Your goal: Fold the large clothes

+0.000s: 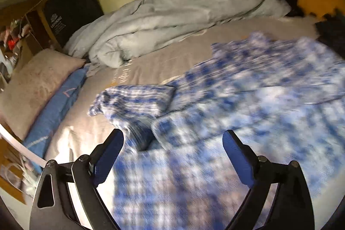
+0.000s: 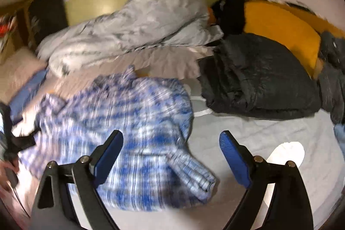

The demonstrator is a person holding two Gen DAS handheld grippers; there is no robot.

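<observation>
A blue and white plaid shirt (image 1: 248, 96) lies spread and rumpled on the bed sheet (image 1: 163, 61), blurred by motion. One sleeve (image 1: 133, 100) lies folded at its left. My left gripper (image 1: 172, 139) is open and empty just above the shirt's near part. In the right wrist view the same shirt (image 2: 129, 122) lies bunched, with a cuffed sleeve (image 2: 194, 174) trailing toward the near right. My right gripper (image 2: 171, 139) is open and empty above the shirt's right edge. The left gripper (image 2: 13, 137) shows dark at the far left of that view.
A crumpled pale grey duvet (image 1: 172, 14) lies along the back of the bed. A pillow (image 1: 36, 83) and blue cloth (image 1: 56, 107) lie at the left. A folded dark jacket (image 2: 254, 83) and an orange cushion (image 2: 280, 31) lie at the right.
</observation>
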